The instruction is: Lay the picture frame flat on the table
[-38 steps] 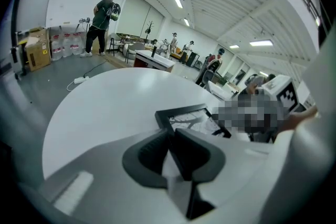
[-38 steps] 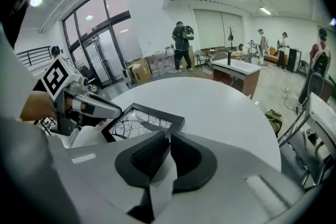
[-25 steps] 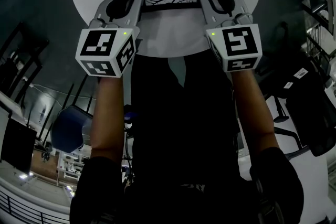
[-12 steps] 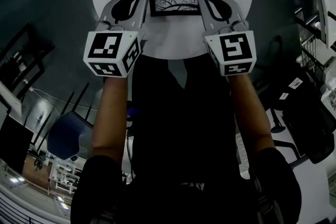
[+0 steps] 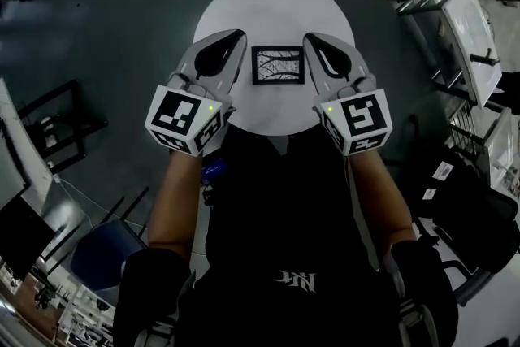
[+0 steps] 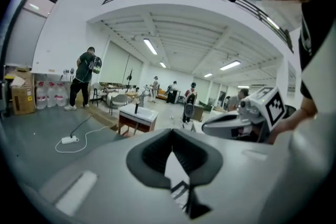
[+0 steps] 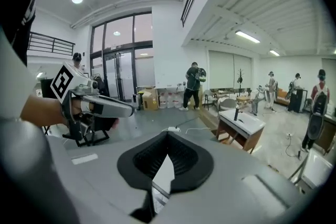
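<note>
Lifted clear now, my left gripper (image 5: 236, 37) and right gripper (image 5: 313, 40) flank the picture frame (image 5: 278, 65), flat at the centre of the round white table (image 5: 268, 6); both jaws closed, empty; dark floor (image 5: 106, 28) around.

The picture frame (image 5: 278, 65) lies flat in the middle of the round counter (image 5: 276, 4) with its whole face exposed, so the way down onto it is open. Beyond the frame's far edge the counter is bare to its rim; a narrower bare strip runs along the frame's near edge. The left gripper (image 5: 238, 36) stands close beside the frame's left edge and the right gripper (image 5: 309, 37) close beside its right edge, closing off both sides.
</note>
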`<control>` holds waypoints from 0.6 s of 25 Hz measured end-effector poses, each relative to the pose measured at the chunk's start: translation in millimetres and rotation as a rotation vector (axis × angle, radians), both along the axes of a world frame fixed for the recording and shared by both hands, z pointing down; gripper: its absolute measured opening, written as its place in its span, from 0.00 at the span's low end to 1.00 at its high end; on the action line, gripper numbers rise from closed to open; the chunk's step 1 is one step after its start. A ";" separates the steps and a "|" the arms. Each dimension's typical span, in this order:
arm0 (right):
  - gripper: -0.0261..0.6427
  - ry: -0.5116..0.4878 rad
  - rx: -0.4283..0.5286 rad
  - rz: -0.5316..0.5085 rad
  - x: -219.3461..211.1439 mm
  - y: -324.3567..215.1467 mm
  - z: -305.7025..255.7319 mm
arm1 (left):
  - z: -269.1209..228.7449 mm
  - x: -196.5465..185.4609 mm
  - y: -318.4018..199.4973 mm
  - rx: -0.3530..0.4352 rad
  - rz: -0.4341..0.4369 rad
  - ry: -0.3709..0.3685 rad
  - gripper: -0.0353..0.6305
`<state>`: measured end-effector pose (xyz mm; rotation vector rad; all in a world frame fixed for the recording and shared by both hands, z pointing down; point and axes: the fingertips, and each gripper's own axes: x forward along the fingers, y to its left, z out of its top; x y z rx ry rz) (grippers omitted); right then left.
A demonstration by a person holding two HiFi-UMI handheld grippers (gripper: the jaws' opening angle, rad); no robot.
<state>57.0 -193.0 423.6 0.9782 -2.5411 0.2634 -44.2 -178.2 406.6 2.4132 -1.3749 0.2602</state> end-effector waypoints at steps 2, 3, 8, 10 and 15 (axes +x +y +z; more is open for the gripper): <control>0.04 -0.023 0.050 -0.018 -6.8 -2.3 -37.8 | -41.5 1.8 -4.8 0.076 0.034 0.013 0.06; 0.04 -0.038 0.072 -0.026 -10.7 -1.9 -56.7 | -61.5 3.0 -5.1 0.112 0.058 0.018 0.06; 0.04 -0.134 0.157 -0.050 -28.5 16.5 -147.7 | -155.3 4.3 16.4 0.255 0.193 0.061 0.06; 0.04 -0.170 0.179 -0.053 -33.9 23.6 -177.5 | -182.2 0.6 27.3 0.308 0.243 0.048 0.06; 0.04 -0.305 0.202 -0.062 -44.4 44.3 -231.4 | -223.2 -27.0 49.7 0.377 0.307 0.057 0.06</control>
